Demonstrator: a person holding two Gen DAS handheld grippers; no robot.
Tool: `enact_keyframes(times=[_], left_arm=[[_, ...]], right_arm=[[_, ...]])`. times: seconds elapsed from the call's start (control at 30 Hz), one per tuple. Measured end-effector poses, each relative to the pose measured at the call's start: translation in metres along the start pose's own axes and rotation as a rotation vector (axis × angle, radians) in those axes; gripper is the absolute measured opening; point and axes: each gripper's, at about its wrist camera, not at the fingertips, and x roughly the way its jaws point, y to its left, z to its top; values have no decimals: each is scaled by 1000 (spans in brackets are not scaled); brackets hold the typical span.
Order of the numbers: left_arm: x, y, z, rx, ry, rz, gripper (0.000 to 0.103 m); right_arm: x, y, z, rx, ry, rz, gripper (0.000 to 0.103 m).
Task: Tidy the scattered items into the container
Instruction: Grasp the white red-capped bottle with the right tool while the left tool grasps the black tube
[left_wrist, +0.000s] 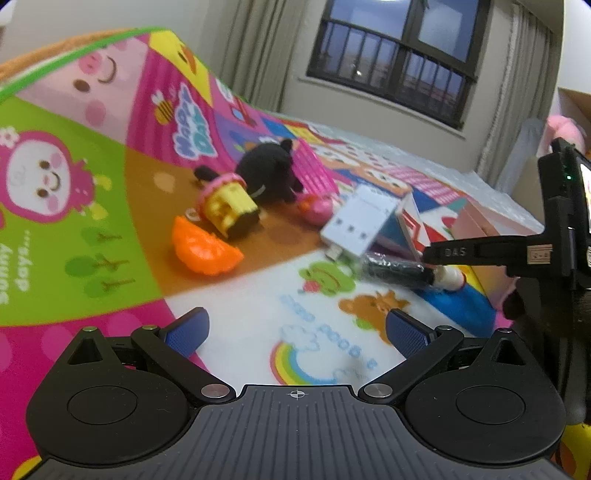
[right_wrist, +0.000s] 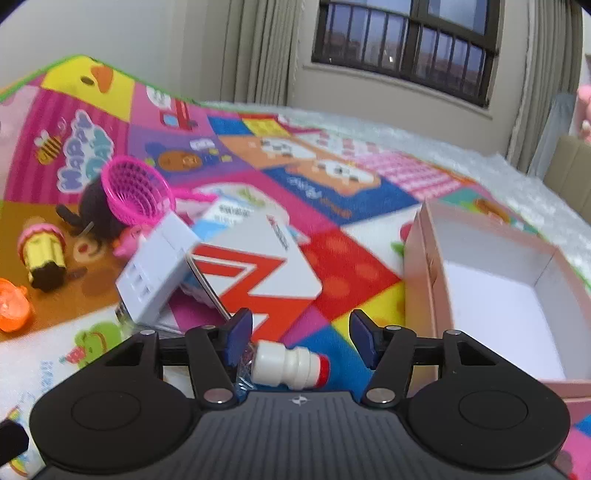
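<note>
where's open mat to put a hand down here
Free: the white mat patch before the left gripper, between the orange toy and the marker; also inside the pink box. Crowded: around the black plush and white charger.

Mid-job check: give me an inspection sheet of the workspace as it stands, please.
Surface: cartoon play mat, bright patchwork.
Job's things: pink box, open, interior white and bare where visible. Still out on the mat: white bottle, orange slice toy, cupcake toy, black plush, pink basket, white charger, red-and-white carton.
Clutter: black wrapped stick beside the bottle.
Grippers: left claw open, above the mat; right claw open, straddling the bottle.
Cables: nothing seen.
Surroundings: window, curtains.
</note>
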Motion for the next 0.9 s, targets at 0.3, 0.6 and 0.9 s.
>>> enact_keyframes(times=[0.3,0.6,0.9], left_arm=[[-2,3,-2,-2,4,-9,103],[1,-3,-5,20,6,-17,103],[-4,-16,-5,66,-5,-20,103]], right_arm=[[-24,1,-24,55,136,211,38],[-84,-4,-65,-145,122,214,38],[-69,-17,-63,-35,29,263,50]])
